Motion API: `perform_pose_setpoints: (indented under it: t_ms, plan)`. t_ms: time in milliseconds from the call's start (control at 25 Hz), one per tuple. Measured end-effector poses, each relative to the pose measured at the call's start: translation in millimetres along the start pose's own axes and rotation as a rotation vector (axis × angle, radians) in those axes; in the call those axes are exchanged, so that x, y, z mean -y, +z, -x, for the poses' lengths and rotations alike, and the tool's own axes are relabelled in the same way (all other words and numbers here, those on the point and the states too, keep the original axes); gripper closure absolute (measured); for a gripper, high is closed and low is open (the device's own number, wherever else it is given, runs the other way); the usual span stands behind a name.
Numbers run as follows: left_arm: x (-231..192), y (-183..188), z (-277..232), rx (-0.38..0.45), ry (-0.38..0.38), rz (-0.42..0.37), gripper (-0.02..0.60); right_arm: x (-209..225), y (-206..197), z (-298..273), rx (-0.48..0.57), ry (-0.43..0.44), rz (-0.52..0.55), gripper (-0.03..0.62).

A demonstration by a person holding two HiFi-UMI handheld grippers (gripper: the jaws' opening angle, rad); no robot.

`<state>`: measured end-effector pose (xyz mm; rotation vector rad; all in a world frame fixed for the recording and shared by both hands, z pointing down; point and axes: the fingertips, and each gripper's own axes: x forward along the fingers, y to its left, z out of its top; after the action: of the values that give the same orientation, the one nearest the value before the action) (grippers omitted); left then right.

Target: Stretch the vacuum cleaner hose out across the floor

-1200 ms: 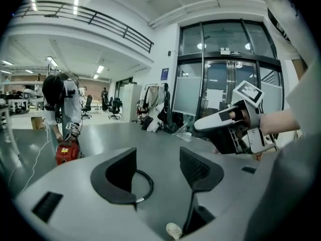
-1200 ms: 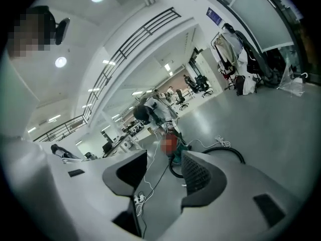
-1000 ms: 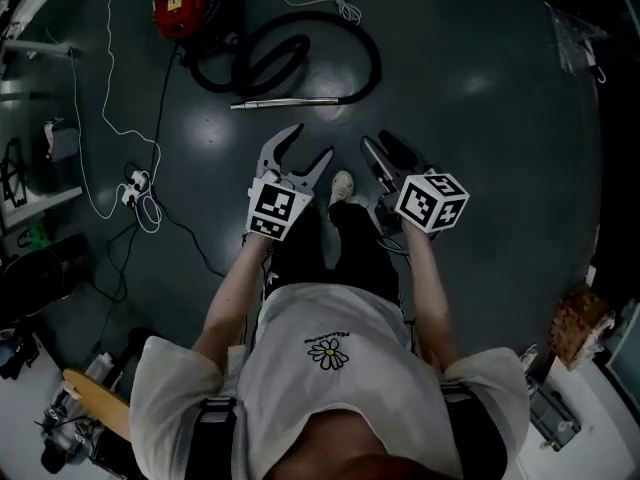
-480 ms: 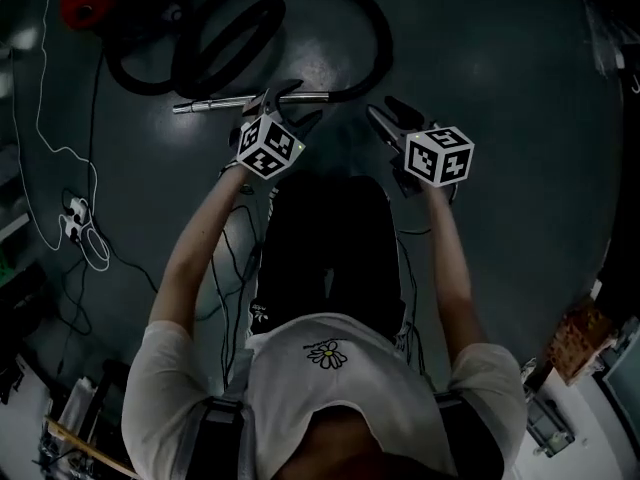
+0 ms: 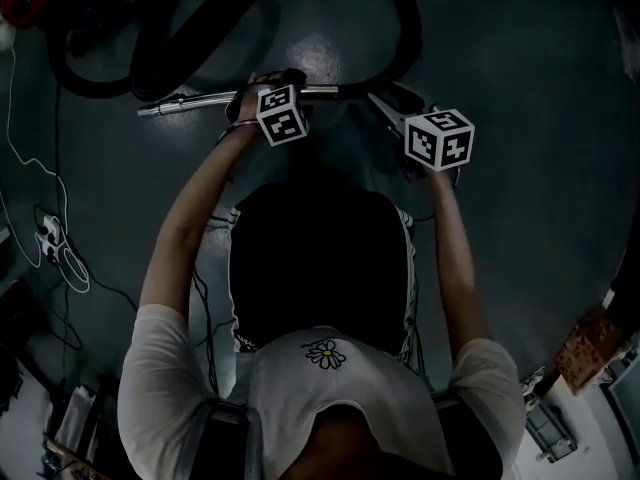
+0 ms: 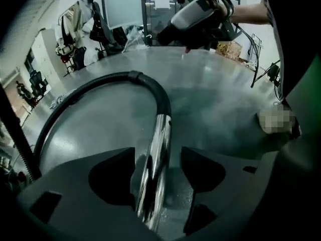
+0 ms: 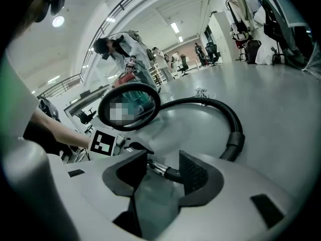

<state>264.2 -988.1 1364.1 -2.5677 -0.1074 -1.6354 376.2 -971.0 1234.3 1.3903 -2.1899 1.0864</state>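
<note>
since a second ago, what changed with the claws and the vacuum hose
Both claws came down to the floor. The left claw has just been opening its jaws and now straddles the chrome wand without pressing it; the right claw stands open at the wand's black hose end. The hose stays looped.

You wear a white short-sleeved T-shirt (image 5: 290, 398) with a small daisy print (image 5: 326, 353) on the chest; the tiny lettering above it is unreadable. Your trousers (image 5: 320, 258) are dark. Dark harness straps (image 5: 215, 436) run over both shoulders, and thin cables (image 5: 208, 318) hang alongside your legs.
</note>
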Motion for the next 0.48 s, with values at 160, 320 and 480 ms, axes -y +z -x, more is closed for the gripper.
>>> perform_pose_setpoints:
  t_ms: [160, 320, 480]
  plan:
    - [-4.2, -20.4, -19.6, -0.065, -0.013, 0.009, 0.310, 1.2, -16.3, -12.8, -0.008, -0.004, -0.016, 0.390]
    - [-4.1, -19.7, -24.0, -0.068, -0.073, 0.001, 0.310, 7.8, -22.8, -21.1, -0.019, -0.012, -0.018, 0.390]
    - [-5.4, -19.0, -22.9, -0.079, -0.133, -0.004, 0.319, 5.2, -20.6, -23.8, -0.006, -0.011, -0.020, 0.390]
